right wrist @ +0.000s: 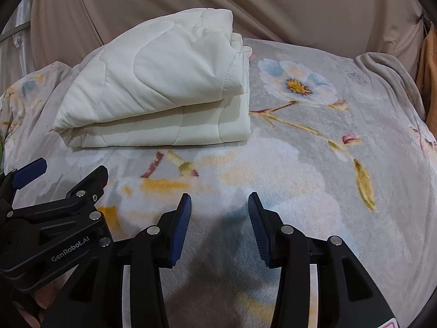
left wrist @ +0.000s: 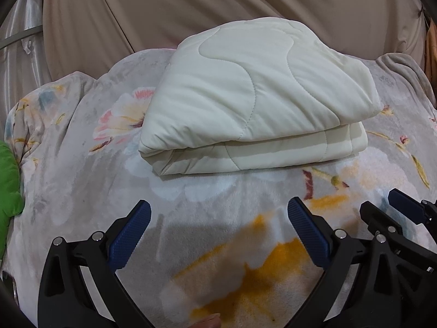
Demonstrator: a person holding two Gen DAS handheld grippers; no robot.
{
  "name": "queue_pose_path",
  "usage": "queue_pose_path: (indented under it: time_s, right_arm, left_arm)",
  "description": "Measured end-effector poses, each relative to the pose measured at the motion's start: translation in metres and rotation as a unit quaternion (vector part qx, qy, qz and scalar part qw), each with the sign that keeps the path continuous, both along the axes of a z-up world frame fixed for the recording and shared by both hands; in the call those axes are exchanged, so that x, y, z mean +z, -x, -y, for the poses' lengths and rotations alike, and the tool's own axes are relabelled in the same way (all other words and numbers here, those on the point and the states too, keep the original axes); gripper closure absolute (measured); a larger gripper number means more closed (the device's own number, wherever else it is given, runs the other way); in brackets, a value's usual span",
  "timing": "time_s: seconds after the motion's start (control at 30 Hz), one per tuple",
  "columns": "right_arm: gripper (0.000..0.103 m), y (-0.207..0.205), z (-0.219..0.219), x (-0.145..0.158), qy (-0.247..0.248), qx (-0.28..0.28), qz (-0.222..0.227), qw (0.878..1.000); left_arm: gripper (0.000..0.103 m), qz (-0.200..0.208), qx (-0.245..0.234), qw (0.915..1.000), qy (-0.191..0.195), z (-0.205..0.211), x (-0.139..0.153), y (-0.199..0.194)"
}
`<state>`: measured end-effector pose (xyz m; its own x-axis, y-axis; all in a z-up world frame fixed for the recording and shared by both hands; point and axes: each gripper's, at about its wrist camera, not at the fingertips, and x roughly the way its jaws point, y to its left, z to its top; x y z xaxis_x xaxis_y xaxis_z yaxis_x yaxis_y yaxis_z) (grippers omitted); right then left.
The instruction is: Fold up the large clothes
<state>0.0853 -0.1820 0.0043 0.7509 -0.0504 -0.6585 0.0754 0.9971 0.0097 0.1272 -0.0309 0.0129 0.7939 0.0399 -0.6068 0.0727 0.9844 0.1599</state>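
Observation:
A cream quilted cover (left wrist: 254, 101) lies folded into a thick rectangular bundle on the floral blanket (left wrist: 90, 191); it also shows in the right wrist view (right wrist: 164, 87) at upper left. My left gripper (left wrist: 218, 218) is open and empty, hovering over the blanket in front of the bundle. My right gripper (right wrist: 220, 210) is open and empty, to the right of the left one and nearer than the bundle. The right gripper shows at the right edge of the left wrist view (left wrist: 382, 205), and the left gripper shows at the left edge of the right wrist view (right wrist: 68, 172).
A grey fleece blanket with flower prints (right wrist: 314, 142) covers the bed. A beige draped cloth (left wrist: 218, 5) hangs behind it. A green cloth (left wrist: 8, 180) lies at the left edge. An orange fabric (right wrist: 428, 82) shows at far right.

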Motion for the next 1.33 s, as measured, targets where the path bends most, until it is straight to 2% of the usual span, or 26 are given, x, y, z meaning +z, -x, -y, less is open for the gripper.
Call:
queue_pose_path:
  time_s: [1.33]
  right_arm:
    - [0.06,0.0035,-0.0014,0.0031,0.018,-0.007,0.011,1.0]
  left_arm:
    - [0.005,0.002,0.002,1.0,0.0,0.0014,0.0011,0.0007]
